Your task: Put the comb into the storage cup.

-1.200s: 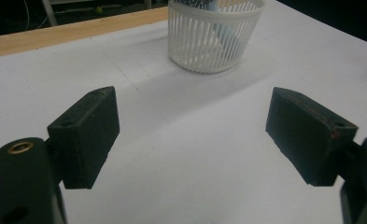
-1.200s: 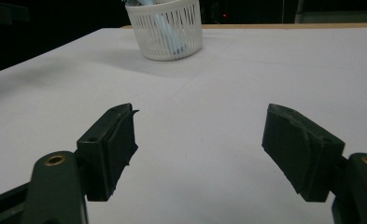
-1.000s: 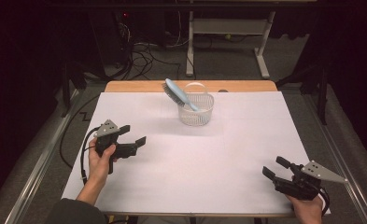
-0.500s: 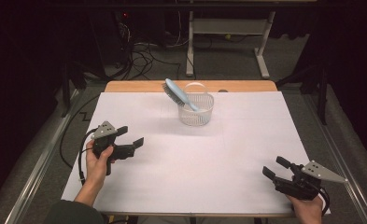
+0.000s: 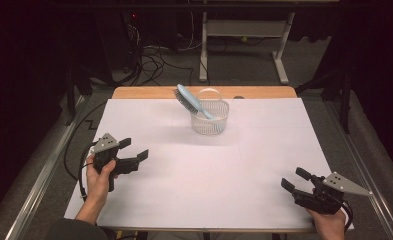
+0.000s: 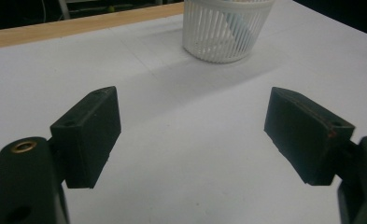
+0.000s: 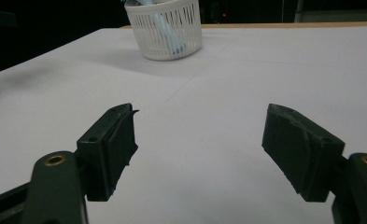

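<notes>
White paper covers the table (image 5: 264,170); a blue hairbrush (image 5: 191,101) stands tilted in the white basket (image 5: 210,118) near its far edge. Left tool (image 5: 134,152) and right tool (image 5: 290,180) rest released, well apart, seemingly finished.

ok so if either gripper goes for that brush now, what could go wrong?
1. The light blue hairbrush leans out over the rim of the small white slatted plastic basket; pulling it sideways could tip the basket.
2. The basket stands free on the white table cover, so a nudge from an open hand-held gripper may slide it.
</notes>
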`<state>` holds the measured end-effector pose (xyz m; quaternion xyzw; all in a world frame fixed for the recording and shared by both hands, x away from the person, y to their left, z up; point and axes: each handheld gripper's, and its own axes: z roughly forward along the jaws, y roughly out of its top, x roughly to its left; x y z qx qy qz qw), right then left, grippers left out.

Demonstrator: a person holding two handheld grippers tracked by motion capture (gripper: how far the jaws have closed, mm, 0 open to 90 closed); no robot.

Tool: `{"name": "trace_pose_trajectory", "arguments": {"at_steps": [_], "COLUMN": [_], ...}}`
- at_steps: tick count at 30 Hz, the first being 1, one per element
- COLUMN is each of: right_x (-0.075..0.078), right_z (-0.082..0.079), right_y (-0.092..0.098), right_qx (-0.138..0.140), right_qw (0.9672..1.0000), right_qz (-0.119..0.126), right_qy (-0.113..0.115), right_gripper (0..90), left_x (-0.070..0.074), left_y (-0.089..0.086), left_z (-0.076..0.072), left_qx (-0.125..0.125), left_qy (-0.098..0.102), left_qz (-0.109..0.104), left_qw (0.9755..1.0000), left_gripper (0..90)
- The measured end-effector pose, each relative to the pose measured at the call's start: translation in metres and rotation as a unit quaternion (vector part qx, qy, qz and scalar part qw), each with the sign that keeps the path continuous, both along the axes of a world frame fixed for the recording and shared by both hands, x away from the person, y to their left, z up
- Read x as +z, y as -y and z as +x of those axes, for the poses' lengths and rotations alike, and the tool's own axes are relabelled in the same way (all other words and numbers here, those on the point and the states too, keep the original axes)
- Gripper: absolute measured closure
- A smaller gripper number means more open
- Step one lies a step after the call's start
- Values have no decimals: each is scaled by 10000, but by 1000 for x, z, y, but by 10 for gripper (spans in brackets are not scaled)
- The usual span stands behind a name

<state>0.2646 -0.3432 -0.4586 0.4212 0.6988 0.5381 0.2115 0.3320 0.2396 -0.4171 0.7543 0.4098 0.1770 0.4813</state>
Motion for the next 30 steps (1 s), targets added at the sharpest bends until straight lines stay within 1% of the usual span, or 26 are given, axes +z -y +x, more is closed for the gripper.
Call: {"name": "trace_pose_trajectory", "arguments": {"at_steps": [6, 15, 30], "right_x": [0, 0, 0], "right_z": [0, 0, 0], "right_y": [0, 0, 0], "right_qx": [4, 4, 9], "right_qw": [10000, 10000, 10000], "right_qz": [4, 13, 13], "right_qy": [0, -6, -16], "right_gripper": [265, 265, 265], "left_x": [-1, -5, -11], "left_y": [-3, -8, -15], "left_z": [-2, -6, -12], "left_qx": [25, 59, 131], "left_qy": [-5, -28, -75], "left_qz": [8, -49, -79], "left_qw": [10000, 10000, 9999], "left_gripper": [198, 195, 195]}}
